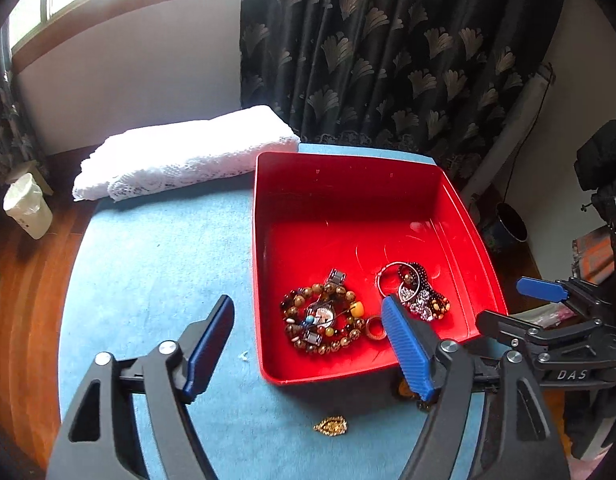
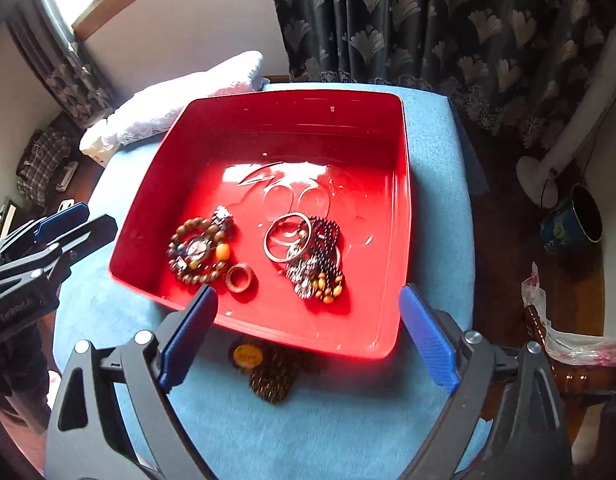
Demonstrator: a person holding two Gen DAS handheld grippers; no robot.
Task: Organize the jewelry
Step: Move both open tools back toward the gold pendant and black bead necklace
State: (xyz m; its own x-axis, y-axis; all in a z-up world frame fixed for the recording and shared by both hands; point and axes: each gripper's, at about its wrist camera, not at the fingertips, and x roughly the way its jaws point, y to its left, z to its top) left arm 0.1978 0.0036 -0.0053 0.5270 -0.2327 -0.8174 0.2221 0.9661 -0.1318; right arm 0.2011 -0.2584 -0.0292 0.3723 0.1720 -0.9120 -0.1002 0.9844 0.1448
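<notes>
**Q:** Hovering over what, and in what pose, are the two tools?

**A:** The left gripper (image 1: pixel 308 322) is held above the near part of the blue-covered table (image 1: pixel 155 248), angled forward and down, its blue fingers (image 1: pixel 406 346) spread wide with nothing between them; one finger overlaps the near rim of the red tray (image 1: pixel 348 184). The right gripper (image 2: pixel 308 316) is posed likewise, spread and empty, straddling the tray's near rim.

**Q:** Where do the loose pieces lie?

**A:** Nearest, on the cloth before the tray's near edge, lies a small gold pendant (image 1: pixel 330 425). Just under the tray's near rim sits a dark beaded piece with an orange disc (image 2: pixel 267 372).

**Q:** And within the tray?

**A:** In its near-left part, a beaded bracelet (image 2: pixel 195 252) encircles a wristwatch (image 1: pixel 323 314); a wooden ring (image 2: pixel 238 277) lies just beside them. Toward the near-right lies a tangle of silver bangles (image 2: pixel 285 240) and dark studded bands (image 2: pixel 322 256). The tray's far half holds no jewelry.

**Q:** Beyond the tray?

**A:** A folded white lace cloth (image 1: pixel 187 152) rests at the table's far-left corner, before a dark patterned curtain (image 1: pixel 388 48).
</notes>
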